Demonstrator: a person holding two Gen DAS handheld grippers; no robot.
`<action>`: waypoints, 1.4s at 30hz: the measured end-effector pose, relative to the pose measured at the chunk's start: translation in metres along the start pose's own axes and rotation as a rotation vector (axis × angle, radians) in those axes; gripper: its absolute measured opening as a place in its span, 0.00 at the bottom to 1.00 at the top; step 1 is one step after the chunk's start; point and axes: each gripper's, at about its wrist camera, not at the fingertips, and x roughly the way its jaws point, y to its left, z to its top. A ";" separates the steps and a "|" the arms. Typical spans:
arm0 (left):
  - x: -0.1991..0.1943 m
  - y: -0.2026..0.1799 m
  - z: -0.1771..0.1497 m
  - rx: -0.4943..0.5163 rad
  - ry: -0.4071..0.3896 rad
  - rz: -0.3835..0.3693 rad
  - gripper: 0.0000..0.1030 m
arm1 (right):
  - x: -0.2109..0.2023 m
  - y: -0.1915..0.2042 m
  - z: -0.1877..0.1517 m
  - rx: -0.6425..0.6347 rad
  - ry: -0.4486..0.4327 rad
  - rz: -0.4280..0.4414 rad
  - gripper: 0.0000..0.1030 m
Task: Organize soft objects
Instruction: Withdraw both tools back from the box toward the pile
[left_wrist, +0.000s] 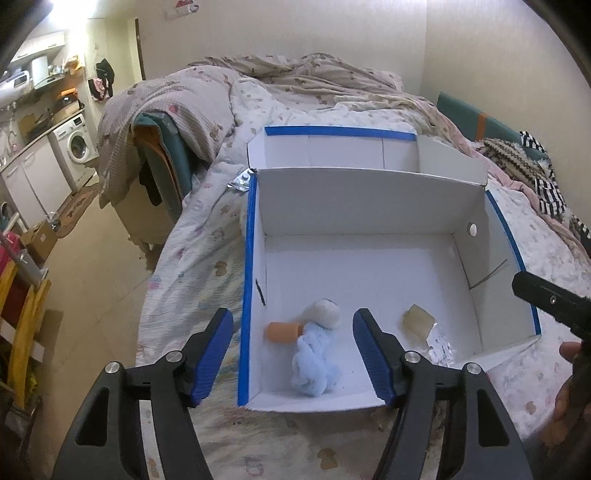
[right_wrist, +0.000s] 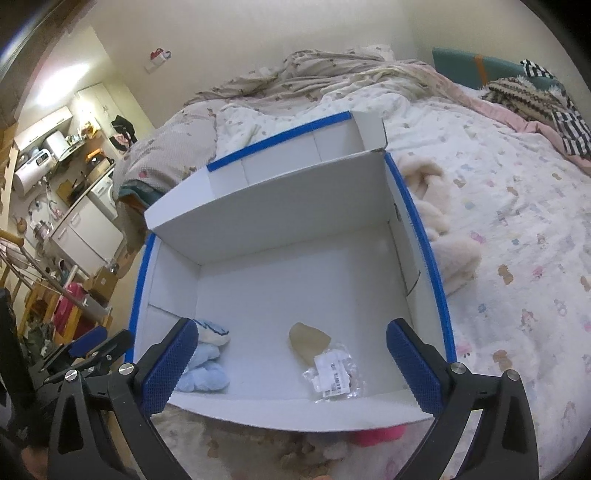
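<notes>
White cardboard forms the box (left_wrist: 369, 258), which sits on the bed (right_wrist: 517, 240) and already holds a blue plush (left_wrist: 312, 363), a white-and-orange toy (left_wrist: 306, 321), a tan pad (right_wrist: 308, 341) and a plastic packet (right_wrist: 334, 373). Both the left gripper (left_wrist: 291, 354) and the right gripper (right_wrist: 291, 369) hover wide open over the near wall, holding nothing. A cream plush (right_wrist: 439, 221) lies outside, against the box's right wall, and something pink (right_wrist: 376, 434) peeks out below the near edge. Reaching for either could nudge the light box and slide it across the soft quilt, or catch the bedding along with the plush.
</notes>
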 end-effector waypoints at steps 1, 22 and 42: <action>-0.002 0.001 -0.001 0.001 -0.002 -0.001 0.63 | -0.002 0.001 -0.001 -0.003 -0.002 0.000 1.00; -0.031 0.012 -0.045 -0.018 0.042 0.057 0.64 | -0.033 0.001 -0.041 -0.032 0.028 0.009 1.00; -0.014 -0.004 -0.074 0.015 0.127 0.060 0.64 | -0.020 -0.027 -0.066 0.013 0.188 -0.065 1.00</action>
